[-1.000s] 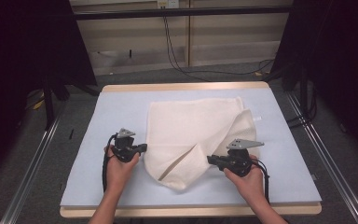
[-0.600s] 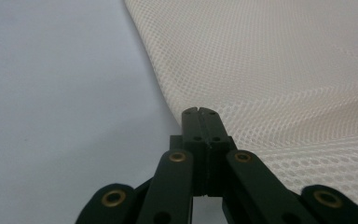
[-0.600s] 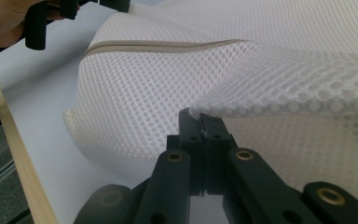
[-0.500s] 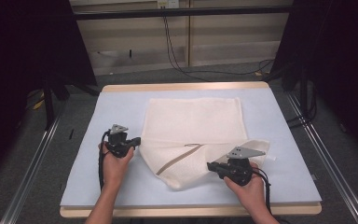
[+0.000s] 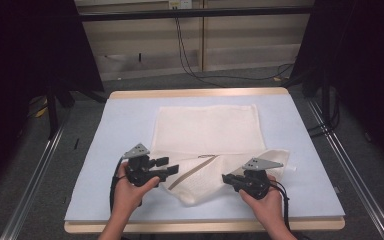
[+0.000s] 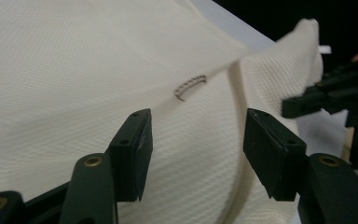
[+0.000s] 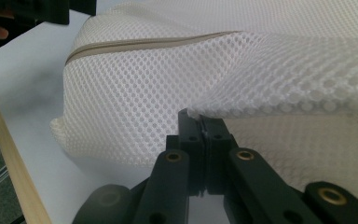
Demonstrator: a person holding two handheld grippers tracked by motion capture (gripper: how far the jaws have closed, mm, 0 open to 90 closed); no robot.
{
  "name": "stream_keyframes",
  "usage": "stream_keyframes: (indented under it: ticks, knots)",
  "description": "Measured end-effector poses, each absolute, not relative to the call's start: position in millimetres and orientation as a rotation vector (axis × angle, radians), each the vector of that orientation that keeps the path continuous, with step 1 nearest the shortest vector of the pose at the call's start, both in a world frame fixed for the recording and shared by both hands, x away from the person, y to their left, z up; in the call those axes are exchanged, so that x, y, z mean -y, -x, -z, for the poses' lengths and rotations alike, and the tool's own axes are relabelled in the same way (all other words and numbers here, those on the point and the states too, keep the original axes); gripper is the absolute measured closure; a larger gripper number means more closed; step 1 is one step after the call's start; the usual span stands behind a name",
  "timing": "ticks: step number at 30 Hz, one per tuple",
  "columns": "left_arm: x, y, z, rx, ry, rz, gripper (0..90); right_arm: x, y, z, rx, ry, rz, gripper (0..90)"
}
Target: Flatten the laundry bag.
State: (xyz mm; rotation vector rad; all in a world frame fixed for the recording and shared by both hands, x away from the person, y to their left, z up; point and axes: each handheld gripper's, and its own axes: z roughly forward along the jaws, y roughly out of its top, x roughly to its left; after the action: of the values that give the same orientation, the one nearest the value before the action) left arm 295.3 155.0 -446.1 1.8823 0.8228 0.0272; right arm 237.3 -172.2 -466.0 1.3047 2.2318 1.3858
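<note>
Your left gripper sits at the near left edge of the white mesh bag, which lies spread across the middle of the desk. Its jaws have just been opening; they stand spread apart now with nothing pinched between them. In the left gripper view the cloth lies beyond and below the two black pads, and neither pad presses on it. A small stitched loop shows on the fabric just ahead of the jaws.

Your right gripper holds the bag at its near right part. In the right gripper view the jaws are pressed together, pinching an edge of the mesh, and the layer they grip lifts up and over from that point. A tan zipper band runs across the bag farther off in that view; from above, the same band slants across the folded near portion between your two hands.

The far part of the bag lies flat as a neat rectangle, while the near part is folded over and bunched, with a corner reaching toward the desk's front edge. Your left hand and right hand both rest low at the near side of the desk.
</note>
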Motion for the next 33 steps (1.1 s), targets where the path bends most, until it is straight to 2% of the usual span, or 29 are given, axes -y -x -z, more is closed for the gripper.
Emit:
stream_keyframes:
  ticks: [5,9,12,14,16,20,23,25,30,33]
  knots:
    - [-136.9,-290.5,453.4,-0.755,-1.939,-0.020,40.7,171.6,-239.7,466.0,-2.233,-1.308,-1.386,88.8]
    - [-128.5,-289.3,462.2,-0.734,-2.026,-0.077,42.2,171.8,-241.0,465.7,-2.231,-1.313,-1.386,88.5]
    - [-121.4,-286.5,472.9,-0.710,-2.147,-0.084,56.5,174.2,-241.4,466.6,-2.232,-1.315,-1.393,86.6]
    - [-118.2,-285.6,479.1,-0.710,-2.205,-0.081,66.5,177.9,-240.2,467.4,-2.242,-1.318,-1.406,82.1]
    - [-117.3,-285.0,479.3,-0.711,-2.213,-0.101,72.6,183.1,-237.0,468.1,-2.253,-1.328,-1.382,76.1]
    - [-117.5,-284.6,477.9,-0.721,-2.226,-0.106,82.4,203.9,-229.0,467.6,-2.250,-1.322,-1.352,70.2]
    - [-121.1,-285.3,476.4,-0.765,-2.216,-0.085,85.5,229.0,-223.1,468.5,-2.213,-1.325,-1.301,70.7]
    - [-122.8,-285.5,475.5,-0.780,-2.212,-0.063,86.6,257.5,-217.7,471.6,-2.174,-1.369,-1.269,75.1]
    - [-129.6,-285.1,469.9,-0.821,-2.189,-0.047,87.0,283.8,-212.0,470.2,-2.147,-1.381,-1.224,83.0]
    - [-135.7,-285.4,468.2,-0.839,-2.176,-0.029,87.3,294.4,-209.1,466.4,-2.162,-1.349,-1.172,84.8]
